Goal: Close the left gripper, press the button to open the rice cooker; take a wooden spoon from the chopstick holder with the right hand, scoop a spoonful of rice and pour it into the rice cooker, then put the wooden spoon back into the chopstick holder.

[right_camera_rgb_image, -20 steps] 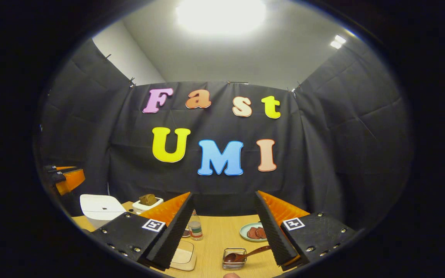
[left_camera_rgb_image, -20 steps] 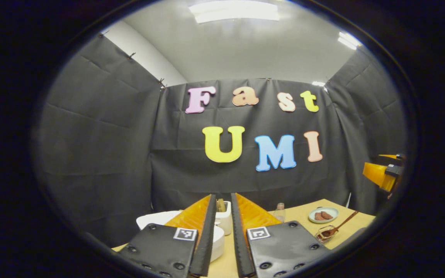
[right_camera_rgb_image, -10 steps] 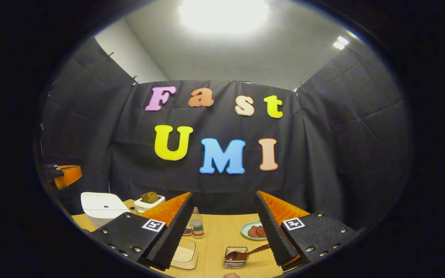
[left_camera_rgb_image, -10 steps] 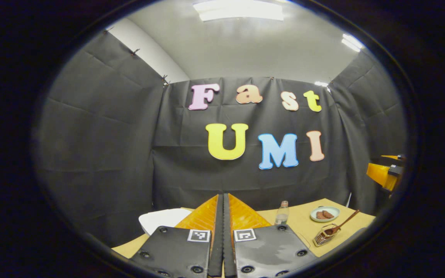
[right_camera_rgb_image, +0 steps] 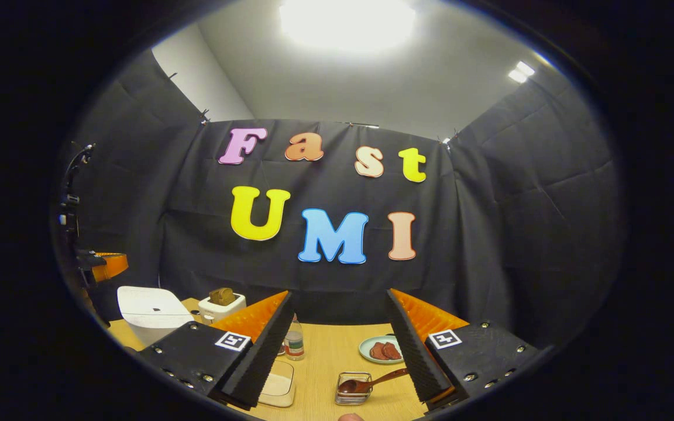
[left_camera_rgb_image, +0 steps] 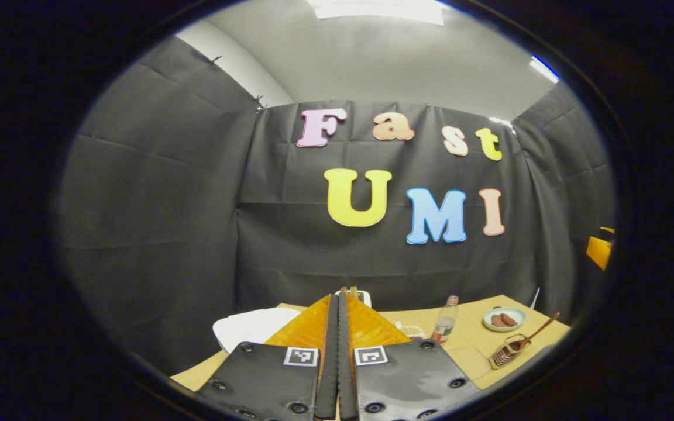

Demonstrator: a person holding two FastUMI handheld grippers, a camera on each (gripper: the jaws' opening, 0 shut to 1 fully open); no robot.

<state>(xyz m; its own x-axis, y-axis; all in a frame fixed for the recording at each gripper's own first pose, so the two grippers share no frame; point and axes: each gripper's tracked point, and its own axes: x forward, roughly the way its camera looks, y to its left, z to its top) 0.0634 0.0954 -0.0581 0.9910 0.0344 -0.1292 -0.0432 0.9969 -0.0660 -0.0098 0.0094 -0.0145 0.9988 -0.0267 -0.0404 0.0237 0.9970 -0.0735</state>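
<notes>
The white rice cooker [left_camera_rgb_image: 249, 327] stands at the table's left with its lid down, just left of my left gripper [left_camera_rgb_image: 337, 295], whose fingers are pressed together on nothing. In the right gripper view the rice cooker [right_camera_rgb_image: 150, 307] is far left, with the left gripper [right_camera_rgb_image: 106, 266] above it. My right gripper [right_camera_rgb_image: 339, 293] hangs open and empty over the table's front. Below it a wire chopstick holder [right_camera_rgb_image: 353, 389] holds the wooden spoon [right_camera_rgb_image: 372, 383], handle slanting right. A clear box of rice [right_camera_rgb_image: 275, 389] lies to its left. The holder [left_camera_rgb_image: 506, 351] also shows at the right of the left gripper view.
A toaster with bread [right_camera_rgb_image: 222, 303] stands behind the rice cooker. A small bottle [right_camera_rgb_image: 295, 342] and a plate of brown food [right_camera_rgb_image: 381, 349] sit mid-table on the wooden tabletop [right_camera_rgb_image: 331, 356]. Black cloth walls close in on three sides.
The left gripper's fingers have closed from a small gap to fully shut, and its view has tipped down and drifted slightly. The right gripper has hardly moved and stays open.
</notes>
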